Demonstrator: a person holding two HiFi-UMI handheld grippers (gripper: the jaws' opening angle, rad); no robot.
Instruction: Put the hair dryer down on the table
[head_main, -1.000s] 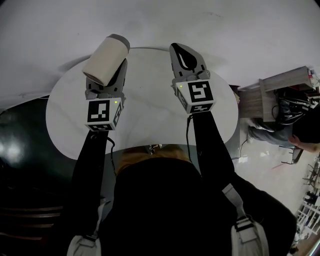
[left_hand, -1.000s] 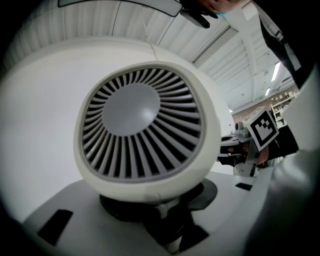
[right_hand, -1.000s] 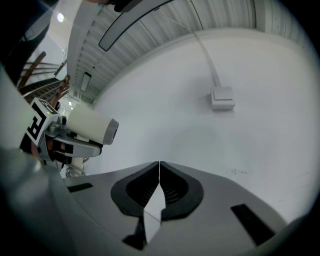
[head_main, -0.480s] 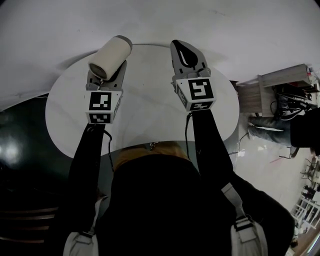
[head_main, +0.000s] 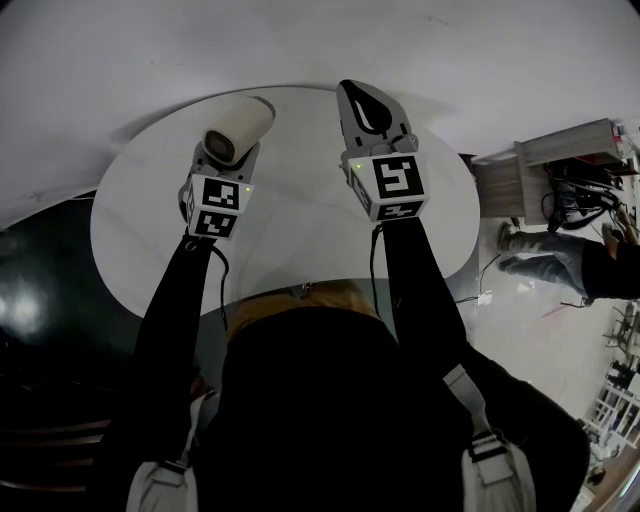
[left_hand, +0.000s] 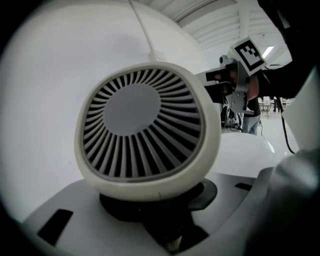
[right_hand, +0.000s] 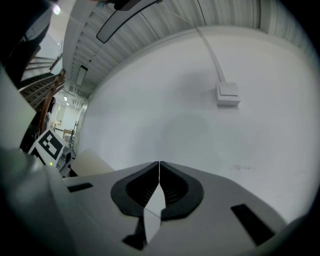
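Left gripper (head_main: 224, 165) fingers clamped on the handle of the hair dryer (head_main: 238, 128), which is held above the round white worktop (head_main: 300, 245), not yet down. Right gripper (head_main: 372, 115) fingers together, empty. Lowering step; next, probably set it flat, then release.

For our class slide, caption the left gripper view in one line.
Left hand-held gripper clamped on a cream hair dryer, its vent grille facing the camera.
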